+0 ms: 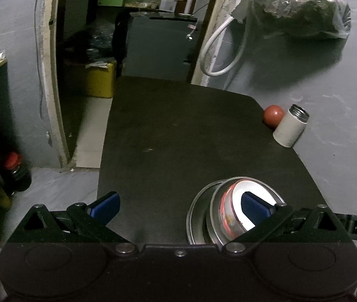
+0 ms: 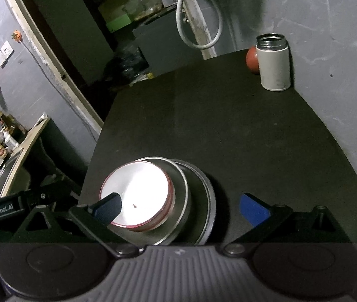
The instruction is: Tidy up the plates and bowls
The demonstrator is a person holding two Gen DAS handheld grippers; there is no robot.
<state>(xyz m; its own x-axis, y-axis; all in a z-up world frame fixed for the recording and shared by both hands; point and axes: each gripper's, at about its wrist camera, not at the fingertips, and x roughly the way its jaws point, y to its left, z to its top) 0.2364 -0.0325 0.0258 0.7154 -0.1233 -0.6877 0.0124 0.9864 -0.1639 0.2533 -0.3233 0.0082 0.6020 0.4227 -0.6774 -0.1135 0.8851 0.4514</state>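
Blue pads of my right gripper sit closest to the lens, spread wide and holding nothing; the left one overlaps the near edge of the stack, the right one hangs over bare worktop. Whether that left pad actually touches the metal, I cannot tell.

Between and just ahead of them stands the stack: a steel plate at the bottom, a steel bowl on it, and a smaller bowl with a reddish rim on top, its flat bright face up. It sits at the near end of the dark worktop, a little off-centre on the plate.

From my left gripper the same stack lies to the right, under my right finger. This gripper is also wide open and empty, its left finger over bare worktop.

Far back by the grey wall stands a white flask without a cap, upright, with a red ball just behind it, touching or nearly so. A white hose loops down the wall beyond the worktop's far edge. A clear bag hangs above it in the left view.
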